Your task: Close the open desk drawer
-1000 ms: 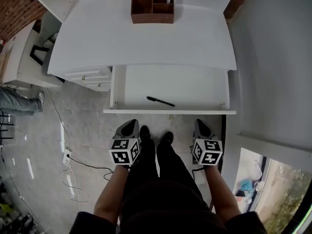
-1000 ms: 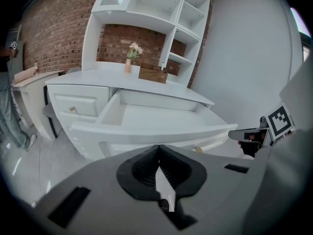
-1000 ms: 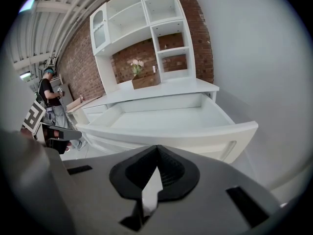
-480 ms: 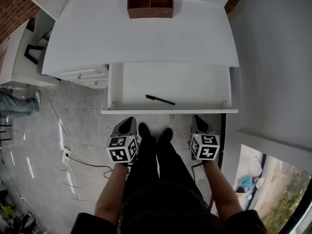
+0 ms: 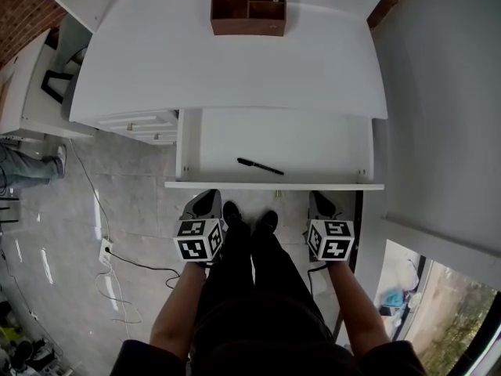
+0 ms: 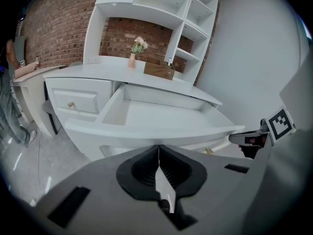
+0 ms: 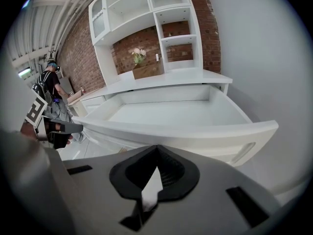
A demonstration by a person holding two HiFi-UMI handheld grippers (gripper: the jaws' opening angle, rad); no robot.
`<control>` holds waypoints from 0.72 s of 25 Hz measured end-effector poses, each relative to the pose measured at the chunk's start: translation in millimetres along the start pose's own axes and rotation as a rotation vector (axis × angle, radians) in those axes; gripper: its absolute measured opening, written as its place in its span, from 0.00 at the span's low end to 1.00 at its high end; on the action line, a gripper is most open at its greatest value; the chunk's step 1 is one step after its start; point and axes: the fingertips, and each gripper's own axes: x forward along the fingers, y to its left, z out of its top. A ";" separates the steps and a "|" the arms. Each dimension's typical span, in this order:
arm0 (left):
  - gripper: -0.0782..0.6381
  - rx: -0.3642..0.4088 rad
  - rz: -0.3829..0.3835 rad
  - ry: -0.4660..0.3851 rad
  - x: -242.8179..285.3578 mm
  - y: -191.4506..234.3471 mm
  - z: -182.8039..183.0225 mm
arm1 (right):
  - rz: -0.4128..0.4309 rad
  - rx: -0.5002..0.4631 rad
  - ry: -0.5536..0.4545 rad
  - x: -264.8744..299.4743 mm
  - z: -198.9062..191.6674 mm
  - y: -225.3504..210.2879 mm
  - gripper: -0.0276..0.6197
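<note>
Two sets of jaws, both pressed together on nothing: left gripper (image 5: 205, 204) and right gripper (image 5: 322, 203) hang just short of the open desk drawer (image 5: 274, 185), near its front corners. Drawer stands pulled out under white surface (image 5: 235, 69), black pen (image 5: 259, 164) inside. Wooden organizer (image 5: 249, 6) at surface's back. Person's shoes (image 5: 232, 212) between grippers; cable (image 5: 133, 265) on floor, left.

The wooden organiser (image 5: 248, 27) is cut off by the head view's top edge — and a bystander (image 5: 31, 168) by its left edge, only legs showing.
</note>
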 end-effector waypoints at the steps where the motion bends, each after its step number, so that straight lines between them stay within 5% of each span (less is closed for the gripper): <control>1: 0.12 -0.001 0.000 0.001 1.8 0.4 1.9 | 0.000 0.000 0.000 1.7 1.9 -0.7 0.05; 18: 0.12 -0.001 0.000 0.005 43.3 10.8 51.6 | -0.033 0.002 -0.008 42.4 50.7 -16.7 0.05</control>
